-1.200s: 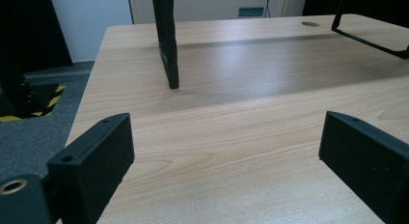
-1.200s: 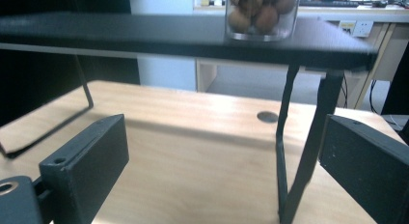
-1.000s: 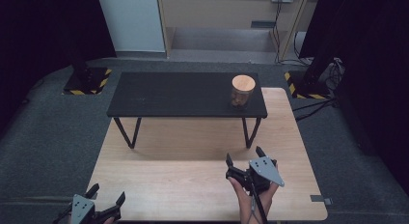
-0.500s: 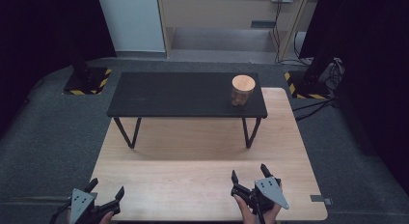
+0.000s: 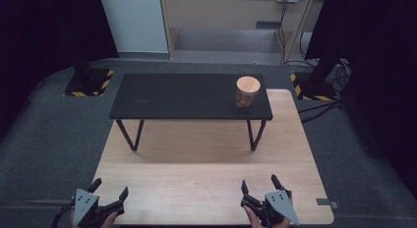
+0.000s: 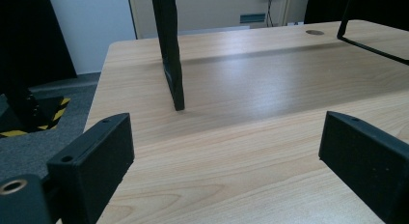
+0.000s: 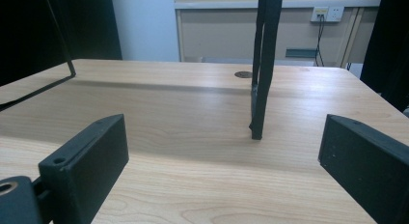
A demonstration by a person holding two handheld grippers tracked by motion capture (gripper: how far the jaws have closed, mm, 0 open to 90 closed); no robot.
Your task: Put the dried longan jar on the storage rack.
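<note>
High view first: a small black table (image 5: pixel 187 96) stands on a pale wooden platform (image 5: pixel 206 174), and on the table's right end sits a round wooden-lidded jar (image 5: pixel 247 92), upright, close to the table's front edge. Both grippers are well short of the table, at the platform's near edge. The left gripper (image 5: pixel 109 191) sits off the table's front left, its jaws spread wide with nothing between them, a grey three-cornered plate on top and a hand beneath. The right gripper (image 5: pixel 259 184) lies in front of the table's right end, roughly in line with the jar but well apart from it, jaws likewise wide open and empty. Black-and-yellow striped bases (image 5: pixel 89 83) flank the table on the grey floor; no readable writing shows on the jar or elsewhere. Left gripper view: the two black jaws rise far apart at the lower corners, gripping nothing, with bare wood grain between them; one black table leg (image 6: pixel 172 50) stands ahead on the platform, slightly left of centre. Right gripper view: the jaws again stand wide and empty over the wood, a table leg (image 7: pixel 263 64) ahead and right of centre, and a wall socket (image 7: pixel 327 13) behind the table, its markings too small to read.
</note>
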